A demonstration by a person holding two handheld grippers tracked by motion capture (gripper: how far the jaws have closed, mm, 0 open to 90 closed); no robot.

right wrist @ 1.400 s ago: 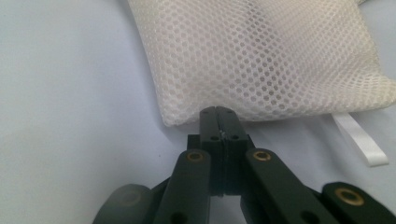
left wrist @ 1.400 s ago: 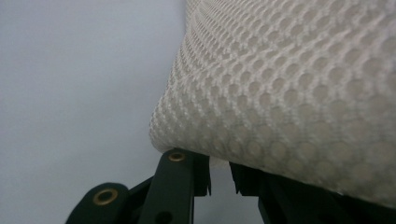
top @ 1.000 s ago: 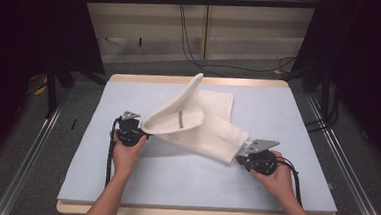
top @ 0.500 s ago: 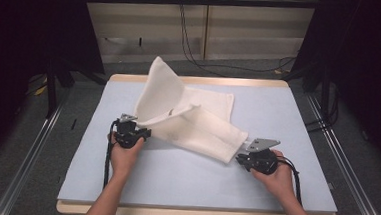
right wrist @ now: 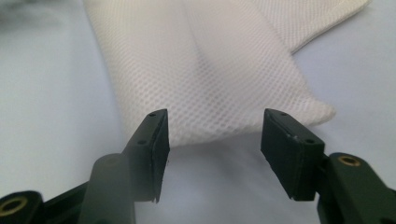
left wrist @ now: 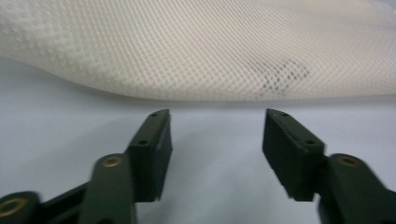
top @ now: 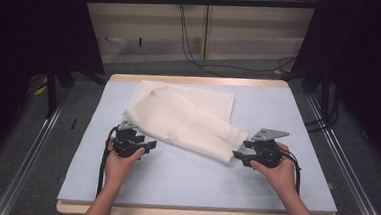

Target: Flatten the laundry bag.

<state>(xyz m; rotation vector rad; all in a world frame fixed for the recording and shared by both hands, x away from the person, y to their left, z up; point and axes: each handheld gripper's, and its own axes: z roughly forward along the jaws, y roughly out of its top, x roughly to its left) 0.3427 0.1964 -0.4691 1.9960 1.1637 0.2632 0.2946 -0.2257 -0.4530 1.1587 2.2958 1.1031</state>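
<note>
dim room, lit table; gripper views blur nearby.

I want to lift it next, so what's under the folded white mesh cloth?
The folded white mesh cloth lies on the pale blue table mat, which shows all around it. Its upper fold covers its own lower layers; anything between or beneath them is hidden.

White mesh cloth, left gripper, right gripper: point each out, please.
white mesh cloth [top: 187,120], high view, middle of the folded top layer.
left gripper [left wrist: 215,135], left gripper view, gap between its open jaws.
right gripper [right wrist: 215,135], right gripper view, gap between its open jaws.
</note>
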